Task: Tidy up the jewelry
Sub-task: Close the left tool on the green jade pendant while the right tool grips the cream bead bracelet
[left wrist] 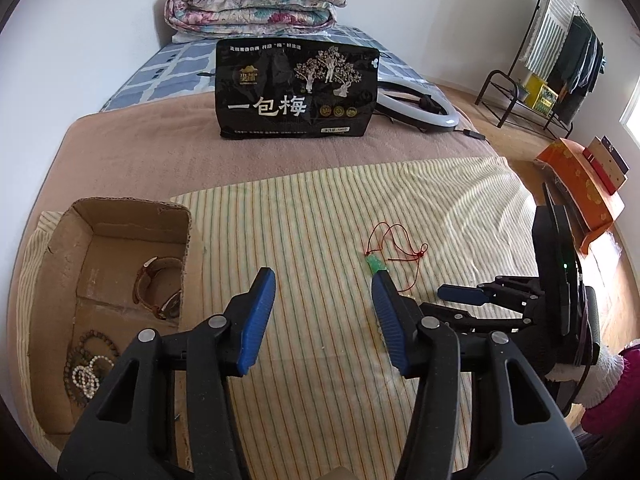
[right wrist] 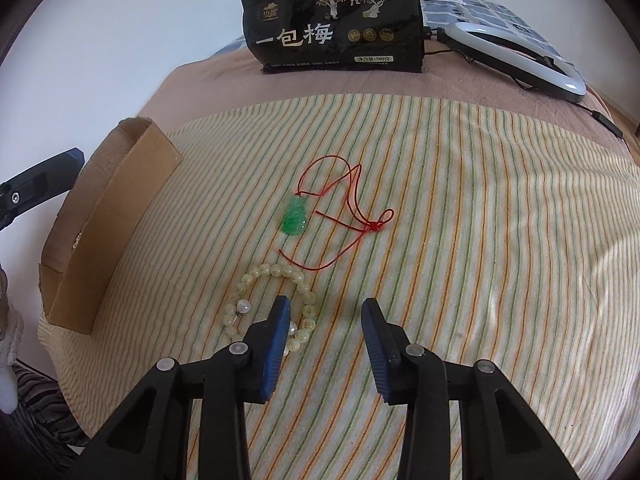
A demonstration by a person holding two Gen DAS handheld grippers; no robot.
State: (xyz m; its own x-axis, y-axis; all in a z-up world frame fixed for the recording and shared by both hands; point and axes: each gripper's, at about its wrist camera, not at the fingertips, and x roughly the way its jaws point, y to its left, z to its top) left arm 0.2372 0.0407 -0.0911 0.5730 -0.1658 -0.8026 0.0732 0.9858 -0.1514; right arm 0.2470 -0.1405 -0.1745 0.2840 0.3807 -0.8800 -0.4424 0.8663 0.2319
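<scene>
A green pendant [right wrist: 294,216] on a red cord [right wrist: 344,200] lies on the striped cloth [right wrist: 460,240]. Nearer to me lies a pale bead bracelet [right wrist: 260,276]. My right gripper [right wrist: 327,302] hangs open over the bracelet's right side; a few beads sit between the jaws, not pinched. My left gripper [left wrist: 323,276] is open with nothing in it, and its right finger hides part of the pendant [left wrist: 375,266]. To its left, a cardboard box [left wrist: 120,206] holds a brown watch [left wrist: 158,292] and bead bracelets [left wrist: 90,364]. One right gripper finger [left wrist: 464,295] shows at the right.
A black snack bag [left wrist: 296,88] stands at the back of the bed, with a ring light [left wrist: 420,108] and its cable beside it. A folded quilt [left wrist: 256,4] lies at the head. Off the right edge are an orange box [left wrist: 580,188] and a clothes rack [left wrist: 560,60].
</scene>
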